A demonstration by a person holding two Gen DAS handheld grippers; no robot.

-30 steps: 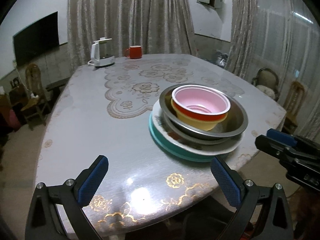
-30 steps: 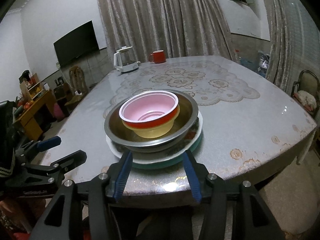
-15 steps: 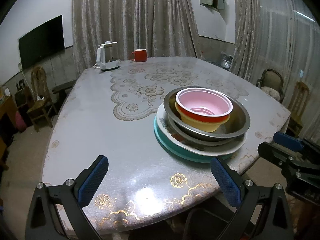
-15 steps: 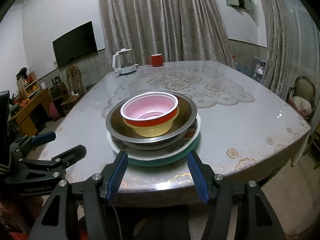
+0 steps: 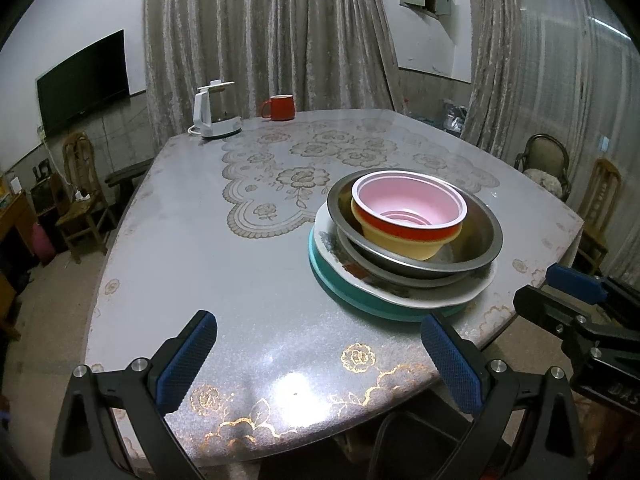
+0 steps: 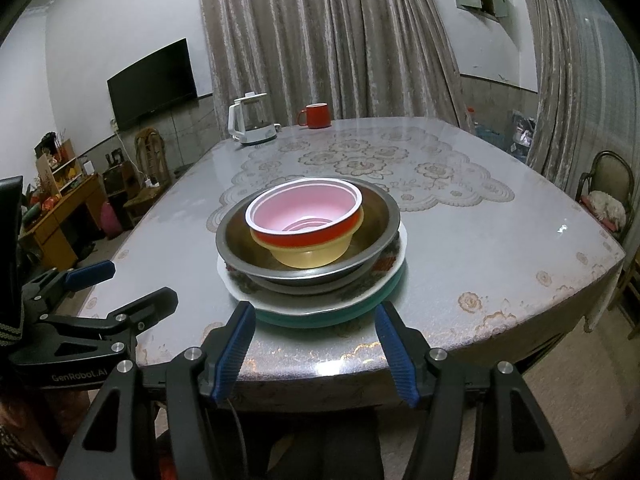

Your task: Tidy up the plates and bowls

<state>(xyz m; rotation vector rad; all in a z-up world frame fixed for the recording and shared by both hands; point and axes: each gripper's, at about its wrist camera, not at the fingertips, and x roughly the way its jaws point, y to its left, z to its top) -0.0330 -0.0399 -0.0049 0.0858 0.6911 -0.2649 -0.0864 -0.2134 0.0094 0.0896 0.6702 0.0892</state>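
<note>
Both the left gripper [image 5: 318, 356] and right gripper [image 6: 316, 342] hang with fingers apart, empty, near the stacked bowls [image 6: 306, 224] and plates [image 6: 320, 300].

- Your left gripper [image 5: 318, 354] hangs with jaws wide apart, empty, near the steel bowl [image 5: 476, 236].
- The pink bowl [image 5: 408, 204] nests inside that steel bowl, atop a yellow bowl [image 5: 416, 246].
- Beneath the steel bowl lie a white plate [image 5: 468, 294] and a teal plate [image 5: 344, 290].
- Your right gripper [image 5: 576, 300] waits just right of it.

Beige curtains [image 6: 328, 40] – wall TV [image 6: 152, 82] – wooden chairs [image 5: 82, 200], dim light.
</note>
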